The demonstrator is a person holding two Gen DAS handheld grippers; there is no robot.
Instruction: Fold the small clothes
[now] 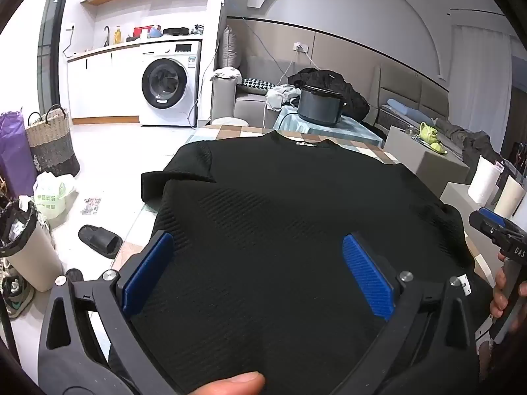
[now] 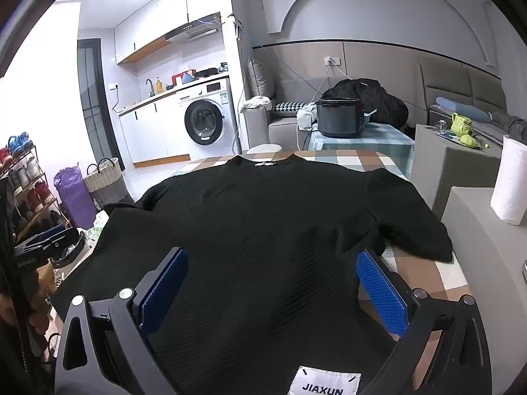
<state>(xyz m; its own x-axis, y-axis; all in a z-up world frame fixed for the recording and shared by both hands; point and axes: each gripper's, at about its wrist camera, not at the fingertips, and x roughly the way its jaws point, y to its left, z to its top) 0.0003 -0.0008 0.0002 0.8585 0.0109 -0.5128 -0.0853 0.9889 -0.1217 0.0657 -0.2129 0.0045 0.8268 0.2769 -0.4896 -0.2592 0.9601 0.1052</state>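
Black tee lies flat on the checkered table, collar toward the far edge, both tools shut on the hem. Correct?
Not quite. The black tee does lie flat on the checkered table, collar far, but both wrist views show the left tool and right tool wide open, gripping nothing.

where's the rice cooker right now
The rice cooker sits on a small table with a teal checked cloth, beyond the collar of the black shirt, centre-right in both views, in front of the dark coat on the sofa.
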